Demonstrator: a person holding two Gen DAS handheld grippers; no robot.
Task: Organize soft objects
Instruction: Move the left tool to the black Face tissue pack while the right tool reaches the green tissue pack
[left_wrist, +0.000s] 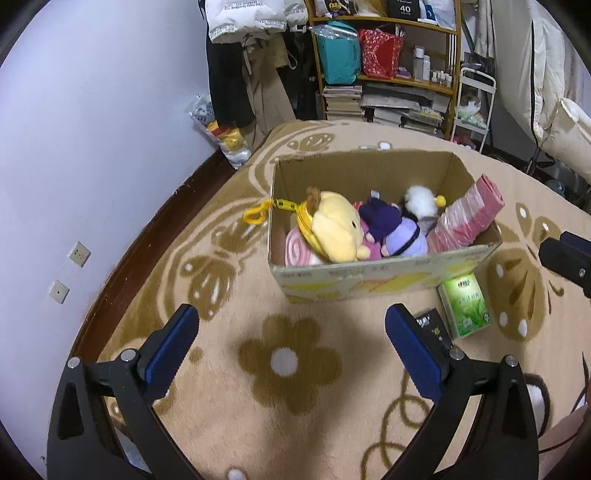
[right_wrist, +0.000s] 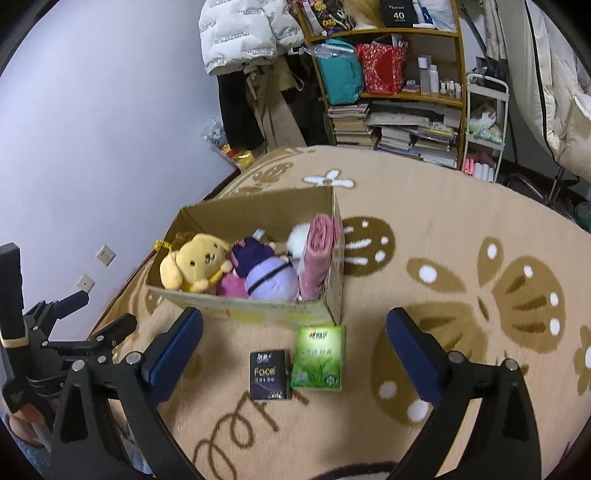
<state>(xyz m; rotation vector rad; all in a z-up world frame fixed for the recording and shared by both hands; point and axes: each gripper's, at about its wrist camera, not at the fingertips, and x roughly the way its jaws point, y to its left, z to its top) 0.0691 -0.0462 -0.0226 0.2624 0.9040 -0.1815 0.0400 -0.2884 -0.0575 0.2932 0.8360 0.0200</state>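
A cardboard box (left_wrist: 384, 280) (right_wrist: 258, 310) stands on the patterned carpet. It holds a yellow plush (left_wrist: 334, 229) (right_wrist: 195, 264), a purple plush (left_wrist: 402, 240) (right_wrist: 271, 280), a dark violet plush (right_wrist: 251, 254), a white fluffy toy (left_wrist: 419, 201) (right_wrist: 299, 238) and a pink wrapped pack (left_wrist: 465, 216) (right_wrist: 316, 254). In front of the box lie a green tissue pack (right_wrist: 317, 356) (left_wrist: 465, 306) and a dark tissue pack (right_wrist: 269, 374) (left_wrist: 434, 325). My left gripper (left_wrist: 291, 339) hovers open over bare carpet before the box. My right gripper (right_wrist: 295, 339) stands wide open above both packs, touching neither.
A lilac wall with sockets (left_wrist: 79, 254) runs along the left. Behind the carpet stand a crowded bookshelf (right_wrist: 391, 92), hanging coats (left_wrist: 240, 55) and a white trolley (right_wrist: 484, 125). The left gripper's frame (right_wrist: 55, 332) shows at the right wrist view's left edge.
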